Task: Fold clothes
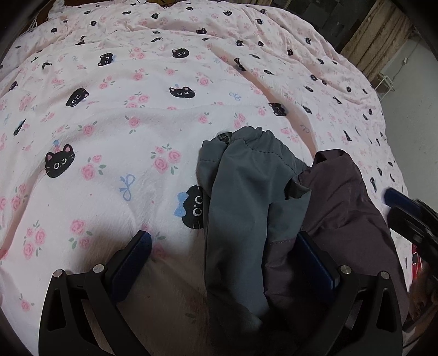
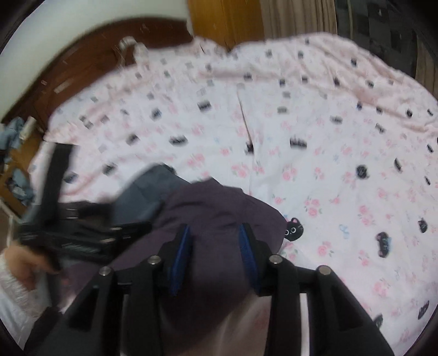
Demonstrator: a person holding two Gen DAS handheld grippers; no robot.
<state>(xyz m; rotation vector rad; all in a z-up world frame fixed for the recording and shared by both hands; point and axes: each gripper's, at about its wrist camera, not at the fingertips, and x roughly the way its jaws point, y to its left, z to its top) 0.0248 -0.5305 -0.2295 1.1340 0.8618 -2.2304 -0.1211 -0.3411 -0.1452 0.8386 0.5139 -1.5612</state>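
A crumpled garment, grey [image 1: 241,191] on one side and dark purple [image 1: 336,202] on the other, lies on the pink cat-print bedsheet [image 1: 123,115]. My left gripper [image 1: 224,246] is open just above it, with the grey cloth between its fingers and the right finger [image 1: 314,263] against the purple part. In the blurred right wrist view, my right gripper [image 2: 215,246] is partly open with the purple cloth [image 2: 219,208] bunched between its blue pads; the jaws do not pinch it. The left gripper [image 2: 68,235] shows at the left of that view.
The bedsheet [image 2: 328,164] covers the whole bed. A dark wooden headboard [image 2: 90,57] and a curtain [image 2: 295,16] stand behind it. Clutter [image 2: 13,164] lies beside the bed at the left. The floor [image 1: 410,109] shows beyond the bed's right edge.
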